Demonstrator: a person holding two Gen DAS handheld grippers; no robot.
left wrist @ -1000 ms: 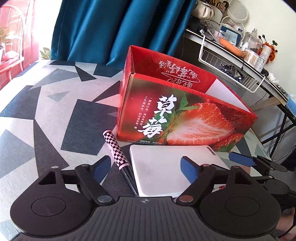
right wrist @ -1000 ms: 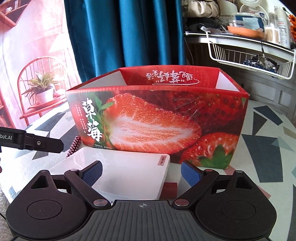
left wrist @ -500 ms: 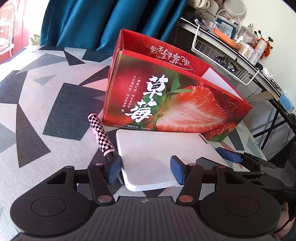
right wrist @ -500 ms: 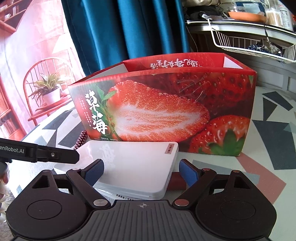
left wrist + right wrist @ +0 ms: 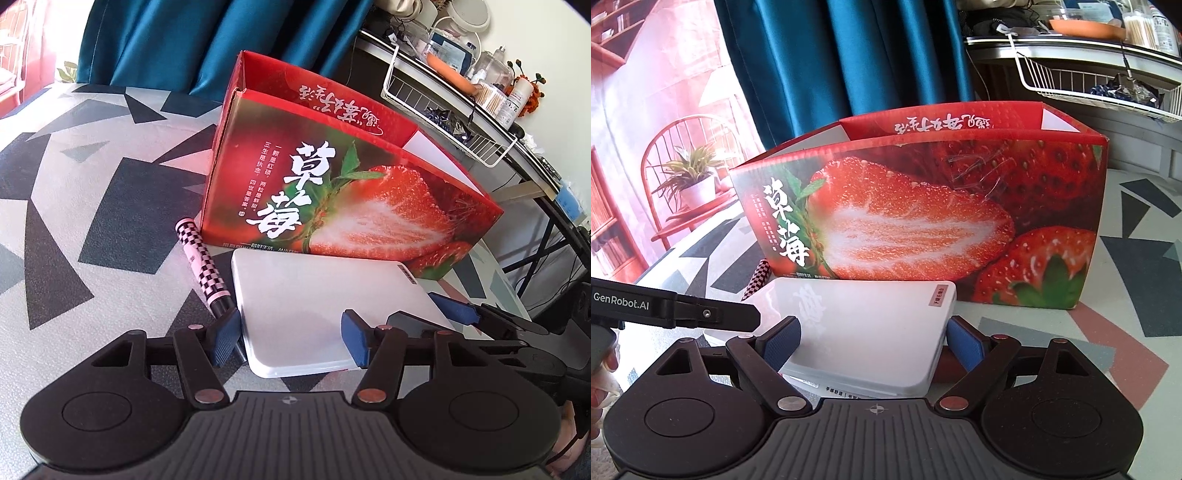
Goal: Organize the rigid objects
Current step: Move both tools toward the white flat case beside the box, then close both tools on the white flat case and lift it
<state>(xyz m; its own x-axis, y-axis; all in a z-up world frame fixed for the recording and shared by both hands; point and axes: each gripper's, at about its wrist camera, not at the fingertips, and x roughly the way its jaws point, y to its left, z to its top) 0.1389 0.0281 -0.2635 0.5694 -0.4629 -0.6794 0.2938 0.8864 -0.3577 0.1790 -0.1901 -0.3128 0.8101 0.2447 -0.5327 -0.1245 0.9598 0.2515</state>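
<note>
A flat white case (image 5: 317, 302) lies on the table in front of an open red strawberry box (image 5: 332, 192). My left gripper (image 5: 291, 339) straddles the case's near left corner, its blue pads close to or touching the edges. My right gripper (image 5: 873, 341) straddles the case (image 5: 871, 328) from the other side, pads at its two edges; the case's near end looks raised off the table. A pink checkered pen (image 5: 203, 266) lies left of the case, its tip behind my left gripper's left fingertip (image 5: 225, 332). The box (image 5: 923, 214) is open at the top.
The table has a grey, black and white geometric cover (image 5: 92, 221). A blue curtain (image 5: 184, 44) hangs behind the box. A wire basket (image 5: 443, 107) and a cluttered shelf stand at the right. A red chair with a plant (image 5: 687, 177) is at the left.
Both grippers have moved in onto the white case and their jaws have narrowed around its edges. The right gripper's end of the case has lifted slightly.
</note>
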